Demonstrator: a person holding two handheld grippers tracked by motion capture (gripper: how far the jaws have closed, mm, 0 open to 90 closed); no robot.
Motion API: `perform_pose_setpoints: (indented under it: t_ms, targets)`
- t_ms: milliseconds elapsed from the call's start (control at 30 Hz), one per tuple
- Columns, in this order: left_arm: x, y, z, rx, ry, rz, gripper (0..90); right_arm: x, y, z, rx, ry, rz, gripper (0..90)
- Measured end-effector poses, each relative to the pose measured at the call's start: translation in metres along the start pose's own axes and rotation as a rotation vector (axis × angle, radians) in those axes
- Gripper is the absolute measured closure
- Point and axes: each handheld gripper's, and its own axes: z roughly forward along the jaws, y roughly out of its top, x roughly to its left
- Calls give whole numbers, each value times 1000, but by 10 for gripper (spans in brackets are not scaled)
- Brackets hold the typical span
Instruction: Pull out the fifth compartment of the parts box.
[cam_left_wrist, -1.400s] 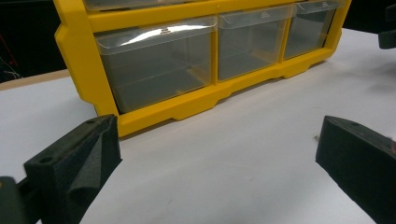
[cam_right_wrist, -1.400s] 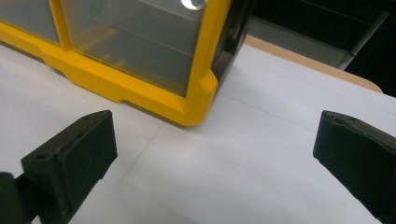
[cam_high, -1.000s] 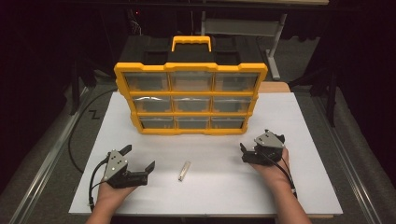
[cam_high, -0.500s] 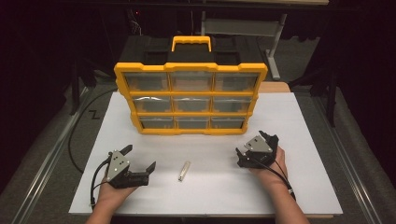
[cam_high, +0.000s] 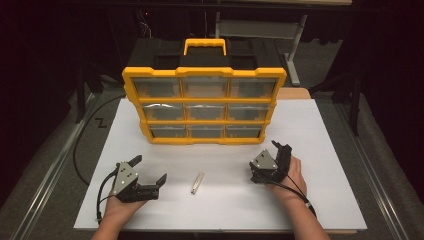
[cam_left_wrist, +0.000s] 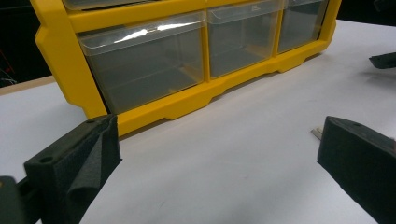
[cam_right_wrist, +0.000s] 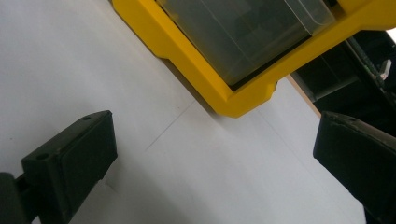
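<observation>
A yellow organizer (cam_high: 205, 102) with clear drawers and a yellow handle stands upright on the white board (cam_high: 325, 130). A small silver metal piece (cam_high: 198, 182) lies flat on the board in front of it, between my two grippers. My left gripper (cam_high: 149, 169) rests at the near left, open and empty. In the left gripper view its jaws stand wide apart (cam_left_wrist: 219, 163), facing the organizer's bottom drawers (cam_left_wrist: 149, 65). My right gripper (cam_high: 263, 160) is at the near right, open and empty. It is tilted (cam_right_wrist: 212, 158) toward the organizer's lower corner (cam_right_wrist: 224, 88).
A black case (cam_high: 160, 52) sits behind the organizer. A black cable (cam_high: 80, 145) loops off the board's left side. Metal rails (cam_high: 45, 185) run along the table's left and right edges. A tip of the silver piece (cam_left_wrist: 317, 132) shows beside my left gripper's right jaw.
My right gripper has shifted left and turned, so its jaws now point toward the organizer. The left gripper has barely moved. The silver piece lies where it was.
</observation>
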Motion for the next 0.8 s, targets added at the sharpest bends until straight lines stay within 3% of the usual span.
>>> perform_pose_setpoints:
  t_ms: [600,800]
  targets:
    - [0,0,-1,-14,-3,8,2,7,9,-6,17,-72,-184,7]
    - [0,0,-2,-16,-6,12,3,9,12,-8,24,-87,-226,9]
